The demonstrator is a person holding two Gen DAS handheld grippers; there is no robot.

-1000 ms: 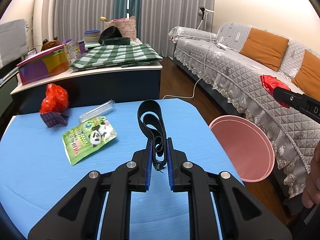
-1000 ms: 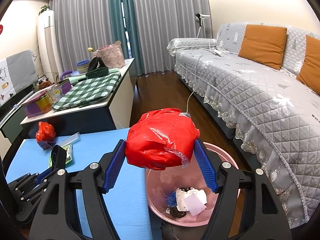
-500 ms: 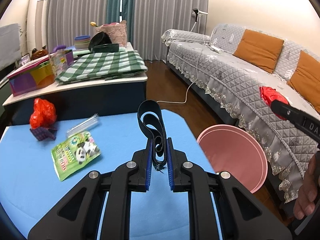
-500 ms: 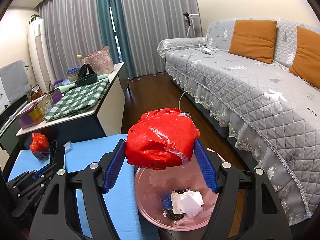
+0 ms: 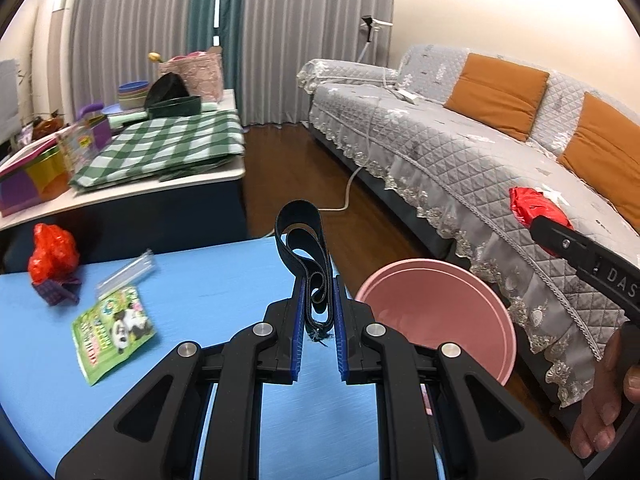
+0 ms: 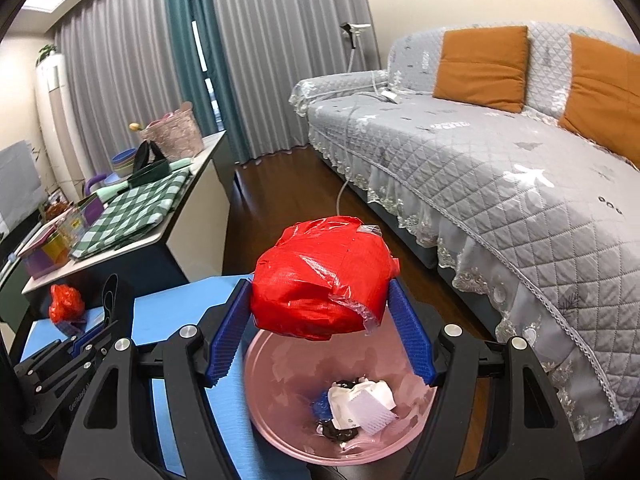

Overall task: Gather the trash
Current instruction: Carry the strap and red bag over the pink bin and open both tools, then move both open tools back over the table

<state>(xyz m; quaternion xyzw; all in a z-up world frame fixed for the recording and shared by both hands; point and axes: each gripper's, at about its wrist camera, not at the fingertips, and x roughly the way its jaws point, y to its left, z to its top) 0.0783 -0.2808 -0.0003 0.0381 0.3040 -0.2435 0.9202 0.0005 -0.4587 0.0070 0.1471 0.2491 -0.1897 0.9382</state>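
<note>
The right gripper (image 6: 322, 322) is clamping a red crumpled bag (image 6: 322, 278) between its blue pads, hanging it above the open pink bin (image 6: 280, 436), which is sitting just past the blue table's (image 6: 176, 308) right edge, beside the sofa (image 6: 500, 184). White and dark scraps are lying in the bin's bottom. The left gripper (image 5: 318, 320) is pinching a looped black strap (image 5: 306, 252) upright over the table. Farther left on the table, a green snack packet (image 5: 112, 332), a clear wrapper (image 5: 126, 270) and another red bag (image 5: 52, 254) are lying well apart from the bin.
</note>
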